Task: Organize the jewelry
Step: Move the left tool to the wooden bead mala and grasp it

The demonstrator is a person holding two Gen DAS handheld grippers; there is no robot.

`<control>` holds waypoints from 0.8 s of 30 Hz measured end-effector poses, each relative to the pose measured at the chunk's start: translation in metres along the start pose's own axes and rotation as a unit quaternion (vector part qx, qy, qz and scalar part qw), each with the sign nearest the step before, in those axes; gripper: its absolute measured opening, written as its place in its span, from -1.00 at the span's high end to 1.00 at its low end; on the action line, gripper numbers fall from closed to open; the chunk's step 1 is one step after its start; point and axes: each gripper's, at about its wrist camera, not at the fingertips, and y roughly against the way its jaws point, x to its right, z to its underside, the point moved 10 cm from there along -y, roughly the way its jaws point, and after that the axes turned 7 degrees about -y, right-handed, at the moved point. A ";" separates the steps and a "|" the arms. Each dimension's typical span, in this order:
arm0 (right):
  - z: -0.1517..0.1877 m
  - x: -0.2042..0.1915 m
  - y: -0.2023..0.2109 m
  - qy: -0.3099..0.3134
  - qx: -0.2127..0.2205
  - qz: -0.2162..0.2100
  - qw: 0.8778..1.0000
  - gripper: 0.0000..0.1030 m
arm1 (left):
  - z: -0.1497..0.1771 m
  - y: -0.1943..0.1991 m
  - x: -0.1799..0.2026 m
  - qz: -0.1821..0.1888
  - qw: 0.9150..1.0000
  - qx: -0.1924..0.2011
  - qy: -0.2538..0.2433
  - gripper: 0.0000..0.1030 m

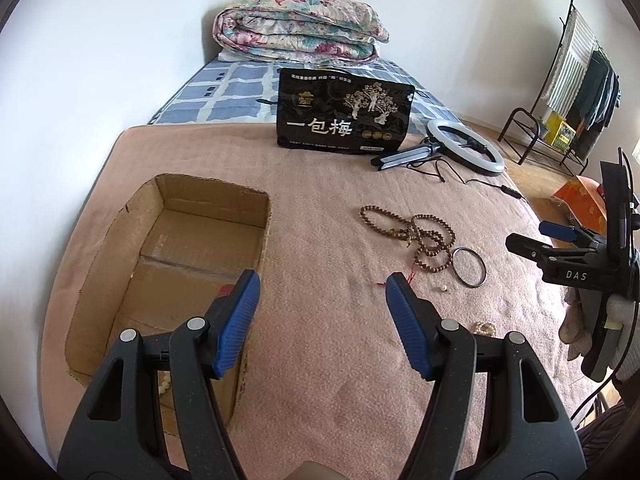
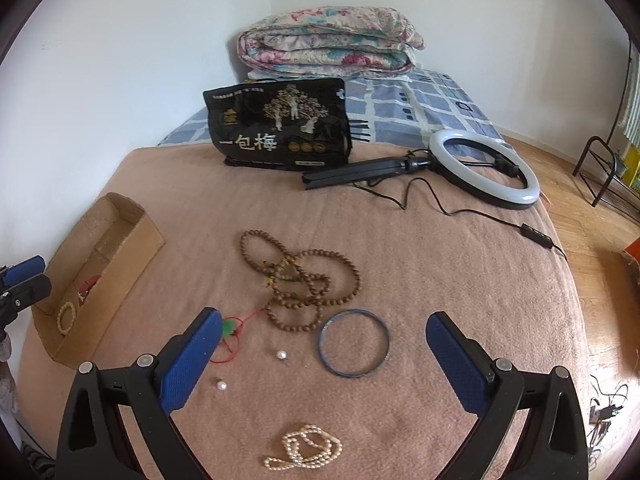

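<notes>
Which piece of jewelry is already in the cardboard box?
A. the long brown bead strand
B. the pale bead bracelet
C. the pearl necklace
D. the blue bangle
B: the right wrist view shows the pale bead bracelet lying inside the cardboard box, while the blue bangle, the long brown bead strand and the pearl necklace all lie on the pink blanket outside it.
</notes>
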 end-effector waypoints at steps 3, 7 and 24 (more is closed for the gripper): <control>0.005 0.024 -0.004 -0.007 -0.006 0.017 1.000 -0.99 | -0.006 -0.012 0.016 0.013 1.000 -0.007 -0.008 -0.31; 0.016 0.046 -0.015 -0.007 -0.024 0.029 0.999 -0.99 | -0.013 -0.030 0.038 0.033 0.999 -0.016 -0.012 -0.31; 0.048 0.055 -0.061 0.033 -0.067 0.008 0.997 -0.99 | -0.033 -0.130 0.113 0.083 0.994 -0.058 -0.047 -0.30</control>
